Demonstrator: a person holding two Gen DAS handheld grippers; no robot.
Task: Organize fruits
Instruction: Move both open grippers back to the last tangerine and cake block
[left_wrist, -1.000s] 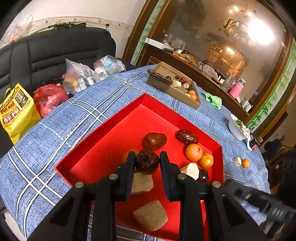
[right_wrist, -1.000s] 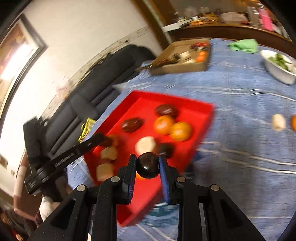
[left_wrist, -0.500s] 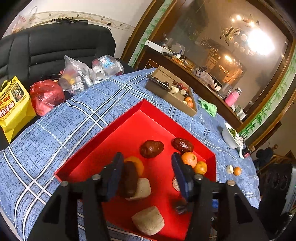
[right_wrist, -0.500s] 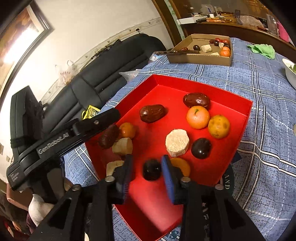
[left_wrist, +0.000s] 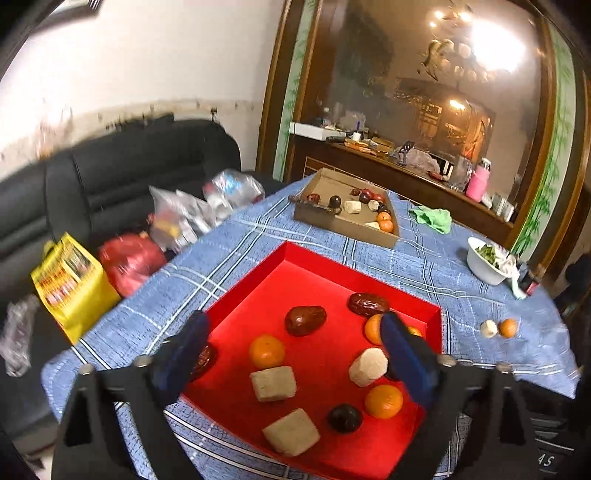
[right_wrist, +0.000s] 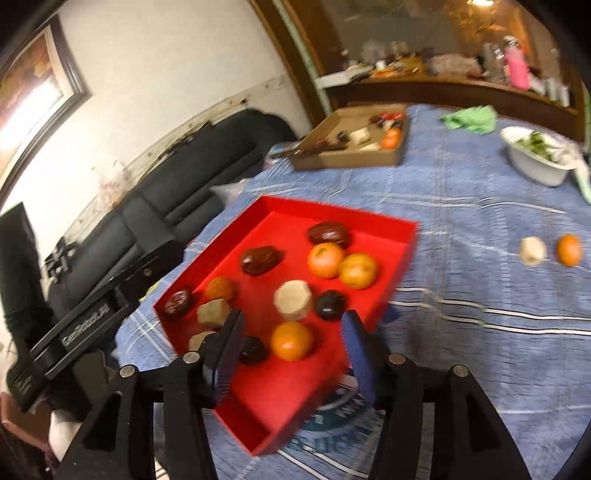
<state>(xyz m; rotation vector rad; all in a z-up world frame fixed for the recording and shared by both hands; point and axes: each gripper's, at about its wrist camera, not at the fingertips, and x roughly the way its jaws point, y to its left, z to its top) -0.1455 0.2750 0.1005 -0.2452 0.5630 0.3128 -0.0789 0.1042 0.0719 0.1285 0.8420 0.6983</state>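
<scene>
left gripper: jaws spread wide, empty, above shallow red cardboard tray | right gripper: jaws spread, empty, at tray's near edge | oranges, dark dates, beige blocks lie inside tray | small orange and pale chunk on blue plaid tablecloth, right of tray

The left wrist view looks forward and down along the left tool from the near edge of the worktop, close above the red tray, facing the far cardboard box and the cabinet behind it. The right wrist view sits behind the right tool, also close above the near tray edge, angled leftward toward the black sofa. Both share the tray, the box, the white bowl and the blue cloth.
</scene>
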